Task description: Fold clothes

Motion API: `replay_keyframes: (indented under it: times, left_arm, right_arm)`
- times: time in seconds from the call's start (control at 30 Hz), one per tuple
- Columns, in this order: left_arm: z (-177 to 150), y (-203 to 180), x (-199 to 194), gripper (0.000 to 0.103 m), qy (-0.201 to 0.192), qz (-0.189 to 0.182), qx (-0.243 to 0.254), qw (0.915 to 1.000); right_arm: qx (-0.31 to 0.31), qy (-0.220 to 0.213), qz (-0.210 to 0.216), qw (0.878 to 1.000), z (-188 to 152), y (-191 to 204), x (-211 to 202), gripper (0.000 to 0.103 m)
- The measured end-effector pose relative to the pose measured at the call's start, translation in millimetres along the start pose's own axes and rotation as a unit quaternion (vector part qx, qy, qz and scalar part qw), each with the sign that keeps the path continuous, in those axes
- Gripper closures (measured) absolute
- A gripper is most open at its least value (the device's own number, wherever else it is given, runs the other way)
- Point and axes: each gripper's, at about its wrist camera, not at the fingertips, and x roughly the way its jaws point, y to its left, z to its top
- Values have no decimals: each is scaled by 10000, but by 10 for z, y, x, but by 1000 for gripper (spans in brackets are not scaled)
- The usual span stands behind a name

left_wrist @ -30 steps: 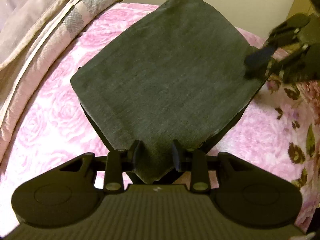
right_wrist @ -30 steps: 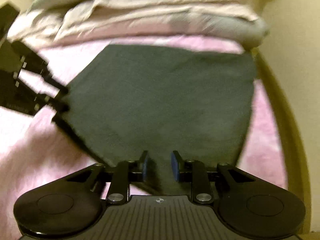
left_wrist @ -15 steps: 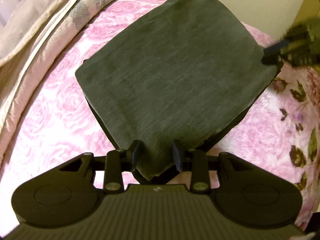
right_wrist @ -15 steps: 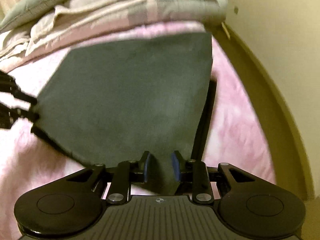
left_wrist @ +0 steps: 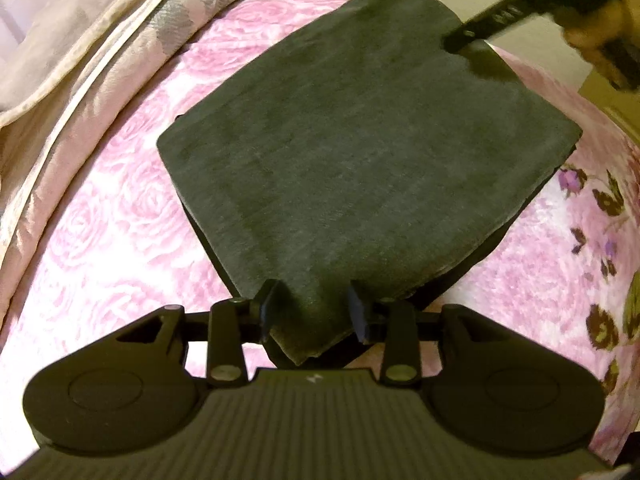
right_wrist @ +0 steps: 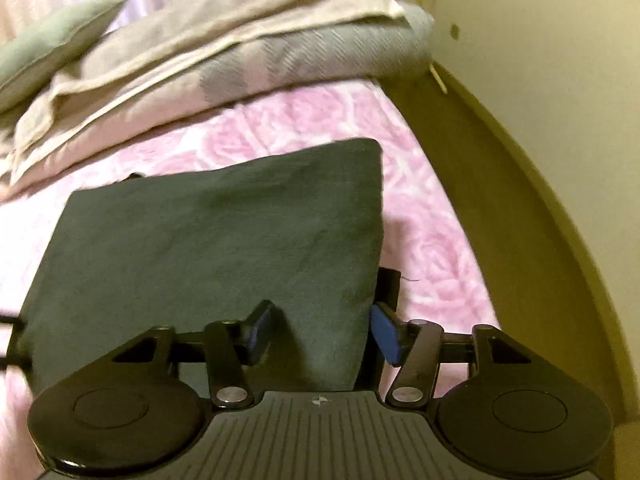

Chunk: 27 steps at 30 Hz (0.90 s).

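A dark grey folded garment lies flat on the pink rose bedspread. My left gripper is shut on its near corner, the cloth bunched between the pads. In the right wrist view the same garment fills the middle. My right gripper stands open around its near right corner, jaws wide apart and not pinching the cloth. The right gripper also shows blurred at the garment's far right edge in the left wrist view.
Beige and grey striped bedding is piled along the far side of the bed, with a green pillow at the far left. A wooden bed frame and cream wall run along the right.
My right gripper has opened, letting go of the garment's corner, and has moved toward the far edge. The garment now lies flatter. My left gripper stays clamped on its corner.
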Motion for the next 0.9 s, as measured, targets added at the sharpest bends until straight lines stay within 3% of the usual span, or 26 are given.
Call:
replay_keyframes:
  times: [0.13,0.27,0.43,0.47,0.5,0.53,0.6,0.67,0.77,0.9]
  left_arm:
    - [-46,-39,-109,69,-173,-12,-147,9997]
    - [-111,-119,34,68,-72,-21,-83,9999]
    - [-90,-113,-49,66,-64,-13,-73,10000]
    - [-96,-114,-91,60,-52,-3,-115,9999]
    - [-119,-129,-148,50,-63,5,-149,9999]
    - [-149,-158,-224,44,-107,22,-193,9998]
    - [-203,-228,-370,31,-191,49,-261,9995]
    - [-268,-307,-551,28,-252,9,-405,9989]
    - [-377,-395,-878,7,-484,-174,-779,9956]
    - [-529,-461,-1346,1,-836,-203,-1163,9895]
  right_arm:
    - [-248,-139,203,9994,-297,308,-364,46]
    - [-143,334,305,9989,-689,494,-276,46]
    - [-11,216,149,9997,-694,556,-442,44]
    - [63,156,95,9998,-690,568,-530,37]
    - [114,78,-17,9999,-697,601,-640,16]
    - [192,-6,-116,9997,-708,637,-758,4]
    - [417,-85,-205,9989,-768,730,-999,4]
    - [601,-15,-319,9977,-853,849,-1212,4]
    - [962,36,-468,9943,-993,1004,-1530,3]
    - [1354,136,-583,9890,-1102,1202,-1913,1]
